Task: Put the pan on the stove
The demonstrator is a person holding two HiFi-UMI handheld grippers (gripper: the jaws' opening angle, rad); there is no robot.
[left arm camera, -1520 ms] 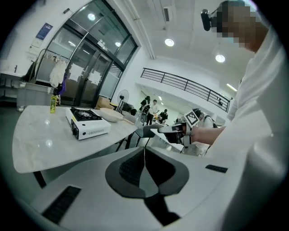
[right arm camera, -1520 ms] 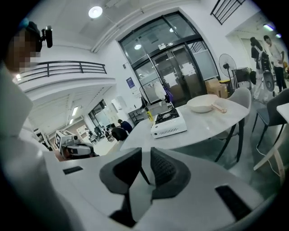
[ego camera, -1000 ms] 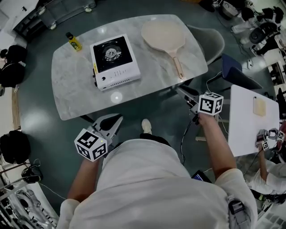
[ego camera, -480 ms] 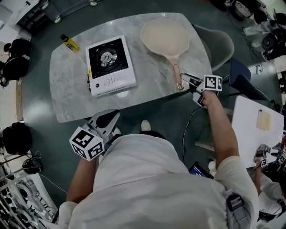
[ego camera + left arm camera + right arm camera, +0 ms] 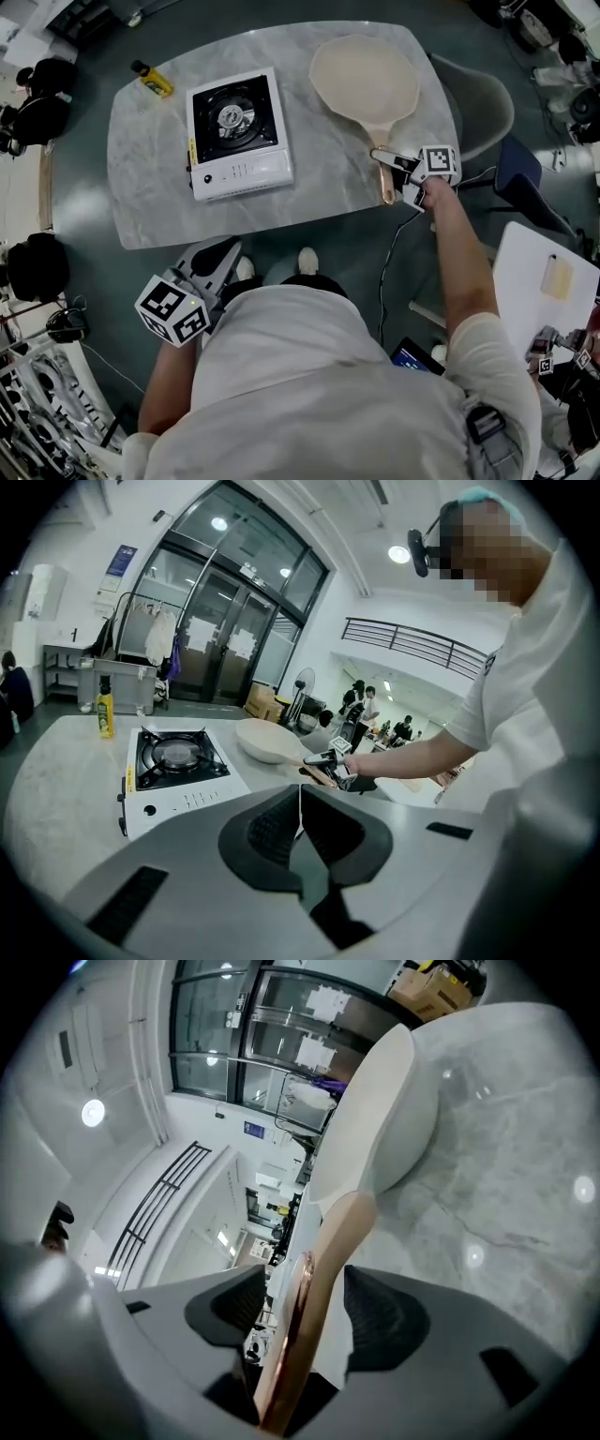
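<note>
pale wood with a coppery edge: that is the handle we see running up between the jaws of the right gripper. those jaws have just been opening and now stand wide. a gap shows on each side of the handle, so neither pad presses on it. the handle lies low over the grey marble table and reaches out past the jaws to the pan.

the pan is cream-coloured, round and shallow, matt inside. we see it resting flat on the far right part of the table, its handle pointing back toward the near edge, where the right gripper straddles it from the side.

the left gripper sits at the near left, off the table and close to the person's body. its dark ribbed pads meet in a thin line with nothing between them. from its own view the pan lies well apart, beyond and to the right, across the table.

between the two grippers, left of the pan and not touching it, stands the stove. it has a white body, a black top and one burner with a bare grate. the pan is beside the stove, not on it.

further left, near the table's far corner, a small yellow bottle lies on the marble. a grey chair shows past the table's right end.
</note>
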